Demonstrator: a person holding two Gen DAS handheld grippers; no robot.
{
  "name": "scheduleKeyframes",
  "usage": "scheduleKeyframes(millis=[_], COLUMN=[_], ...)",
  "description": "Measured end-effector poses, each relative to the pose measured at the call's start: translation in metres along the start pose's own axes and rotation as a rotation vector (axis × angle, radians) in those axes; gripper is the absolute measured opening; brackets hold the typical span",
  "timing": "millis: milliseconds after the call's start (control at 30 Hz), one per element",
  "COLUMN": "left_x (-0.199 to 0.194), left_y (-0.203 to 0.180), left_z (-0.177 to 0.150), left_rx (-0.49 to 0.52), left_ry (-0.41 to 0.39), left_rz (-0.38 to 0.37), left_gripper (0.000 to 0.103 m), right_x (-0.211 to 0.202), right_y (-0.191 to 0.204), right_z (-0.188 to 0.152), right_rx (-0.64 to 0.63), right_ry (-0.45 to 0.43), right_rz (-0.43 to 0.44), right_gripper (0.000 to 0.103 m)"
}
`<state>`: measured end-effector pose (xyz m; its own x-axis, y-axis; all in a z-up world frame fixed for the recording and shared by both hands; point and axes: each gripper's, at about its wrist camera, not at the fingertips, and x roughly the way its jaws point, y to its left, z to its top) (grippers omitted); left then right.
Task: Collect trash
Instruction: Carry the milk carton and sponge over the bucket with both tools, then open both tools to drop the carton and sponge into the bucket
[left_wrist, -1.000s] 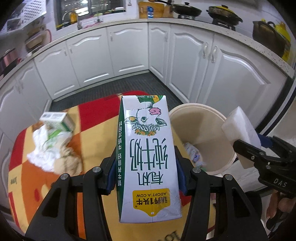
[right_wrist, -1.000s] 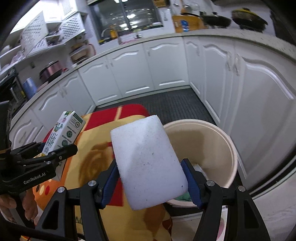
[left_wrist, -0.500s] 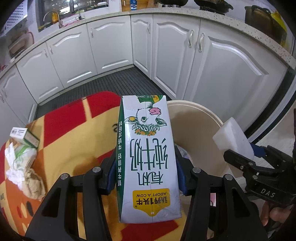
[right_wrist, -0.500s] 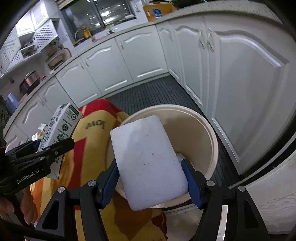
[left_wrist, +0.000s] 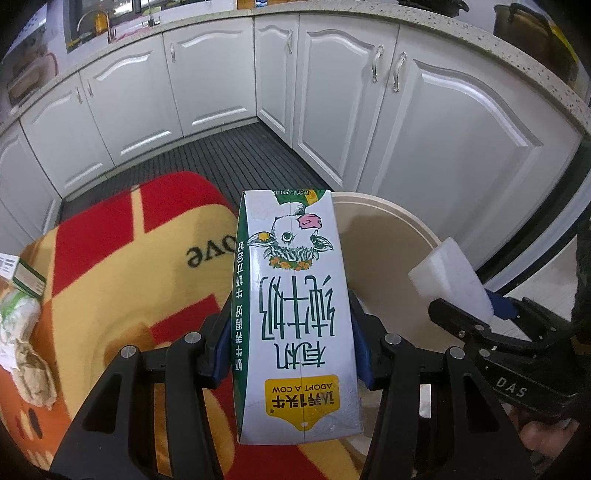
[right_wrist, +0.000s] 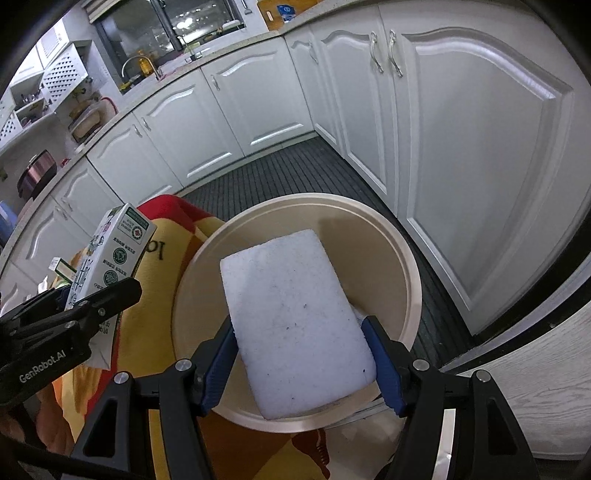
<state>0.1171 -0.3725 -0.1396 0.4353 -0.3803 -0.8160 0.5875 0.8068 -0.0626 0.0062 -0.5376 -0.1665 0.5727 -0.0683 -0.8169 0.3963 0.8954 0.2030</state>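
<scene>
At far left, crumpled tissues (left_wrist: 16, 325) and a small green-and-white box (left_wrist: 26, 275) lie on a red and yellow blanket (left_wrist: 122, 258). The left gripper (left_wrist: 291, 343) clamps a milk carton (left_wrist: 295, 314) between its blue pads, printed with a cow, above the blanket's edge just beside a round beige bin (right_wrist: 402, 258). The right gripper (right_wrist: 301, 363) grips a white foam block (right_wrist: 295, 325) directly over the bin's open mouth. The foam block hides most of the bin's inside, so its contents cannot be made out. White cabinets (right_wrist: 461, 147) stand behind.
</scene>
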Motion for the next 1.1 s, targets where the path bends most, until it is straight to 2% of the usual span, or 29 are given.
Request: scheduleKeyframes(millis=[100, 200, 233, 367, 600, 767, 1100], left_x=[0.004, 0.005, 0.003, 0.002, -0.011, -0.023, -0.058], left_y=[0.003, 0.003, 0.004, 0.006, 0.015, 0.028, 0.063], left_z=[0.000, -0.001, -0.002, -0.004, -0.010, -0.017, -0.035], left_rx=[-0.016, -0.016, -0.019, -0.027, -0.049, -0.070, -0.114], left_ry=[0.010, 0.017, 0.010, 0.017, -0.014, -0.028, -0.083], left_rz=[-0.037, -0.060, -0.068, -0.067, -0.034, -0.017, 0.074], left_gripper=[0.052, 0.070, 0.071, 0.072, 0.072, 0.072, 0.072], right_x=[0.005, 0.010, 0.011, 0.009, 0.002, -0.010, -0.027], right_y=[0.000, -0.004, -0.006, -0.013, -0.009, 0.008, 0.052], right_z=[0.002, 0.001, 0.000, -0.004, -0.010, -0.013, -0.018], right_rx=[0.008, 0.028, 0.041, 0.068, 0.052, 0.022, -0.055], right_ry=[-0.005, 0.001, 0.006, 0.014, 0.016, 0.005, -0.018], right_rz=[-0.017, -0.058, -0.052, -0.045, -0.038, -0.019, 0.011], right_gripper=[0.068, 0.071, 0.071, 0.074, 0.074, 0.074, 0.075])
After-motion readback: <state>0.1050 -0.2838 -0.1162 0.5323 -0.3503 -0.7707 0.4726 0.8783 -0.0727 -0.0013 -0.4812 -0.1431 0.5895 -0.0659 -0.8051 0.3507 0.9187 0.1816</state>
